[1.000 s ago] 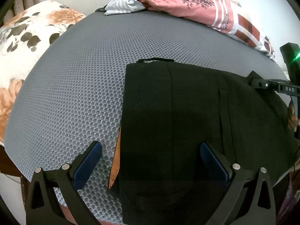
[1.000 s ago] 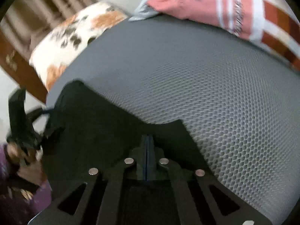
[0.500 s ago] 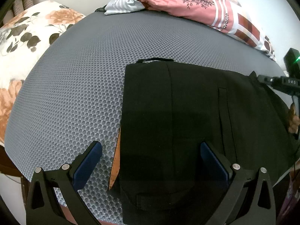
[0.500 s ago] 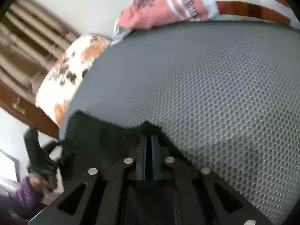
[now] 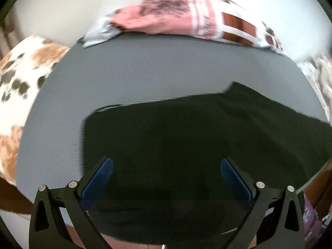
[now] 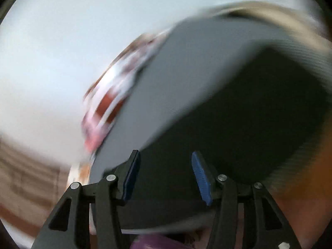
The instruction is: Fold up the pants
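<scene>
Pants [image 5: 186, 145], black and already folded into a broad slab, lie flat on the grey bed [image 5: 145, 72] directly ahead of and beneath both hand-held grippers. The left hand-held gripper [image 5: 166, 176] hangs just above the near part of the cloth with its blue pads [image 5: 97, 180] spread wide and nothing between them. The right hand-held gripper [image 6: 165, 174] is likewise released, its pads parted over the dark fabric [image 6: 249, 124]; that view is heavily smeared by motion, so finer detail of the cloth edge there cannot be made out. Beyond the left hand-held gripper a pink patterned cloth [image 5: 176, 14] sits at the far edge of the bed, and a floral pillow [image 5: 18, 78] lies off to its left. Judging from the free cloth and empty jaws, one fold looks complete. The next move probably calls for pinching an end of the slab and carrying it across, keeping the layers aligned.
</scene>
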`<state>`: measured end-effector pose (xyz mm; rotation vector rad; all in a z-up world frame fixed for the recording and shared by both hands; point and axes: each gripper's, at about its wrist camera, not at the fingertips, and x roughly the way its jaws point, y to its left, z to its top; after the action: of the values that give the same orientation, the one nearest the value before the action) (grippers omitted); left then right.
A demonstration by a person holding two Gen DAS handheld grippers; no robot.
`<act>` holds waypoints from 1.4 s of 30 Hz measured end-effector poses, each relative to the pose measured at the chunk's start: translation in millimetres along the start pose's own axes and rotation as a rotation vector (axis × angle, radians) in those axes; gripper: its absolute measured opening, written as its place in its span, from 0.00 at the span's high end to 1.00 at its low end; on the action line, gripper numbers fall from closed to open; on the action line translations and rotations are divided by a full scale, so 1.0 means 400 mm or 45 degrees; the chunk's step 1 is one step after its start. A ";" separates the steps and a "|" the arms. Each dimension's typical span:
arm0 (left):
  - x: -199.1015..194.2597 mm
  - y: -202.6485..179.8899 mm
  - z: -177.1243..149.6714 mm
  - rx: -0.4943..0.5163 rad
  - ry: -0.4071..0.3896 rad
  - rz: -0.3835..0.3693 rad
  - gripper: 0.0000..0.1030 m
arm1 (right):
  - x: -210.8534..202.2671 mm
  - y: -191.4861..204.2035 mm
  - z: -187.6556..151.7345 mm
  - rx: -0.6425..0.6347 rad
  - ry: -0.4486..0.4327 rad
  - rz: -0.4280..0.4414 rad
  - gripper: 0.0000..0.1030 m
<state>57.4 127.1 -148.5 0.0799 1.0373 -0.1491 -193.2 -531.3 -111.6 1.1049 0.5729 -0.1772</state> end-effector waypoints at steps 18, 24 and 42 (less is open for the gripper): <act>0.093 -0.051 -0.040 0.035 0.030 -0.023 0.01 | -0.034 -0.188 0.140 0.278 -0.115 0.032 0.55; 0.098 -0.070 -0.047 0.108 0.027 0.011 0.01 | -0.032 -0.184 0.135 0.290 -0.115 0.091 0.54; 0.097 -0.066 -0.050 0.121 -0.002 0.010 0.00 | 0.040 -0.124 0.172 0.190 -0.029 0.082 0.51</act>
<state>55.7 100.5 -191.9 0.1704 1.0282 -0.1911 -176.1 -612.1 -137.2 1.2630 0.5095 -0.1786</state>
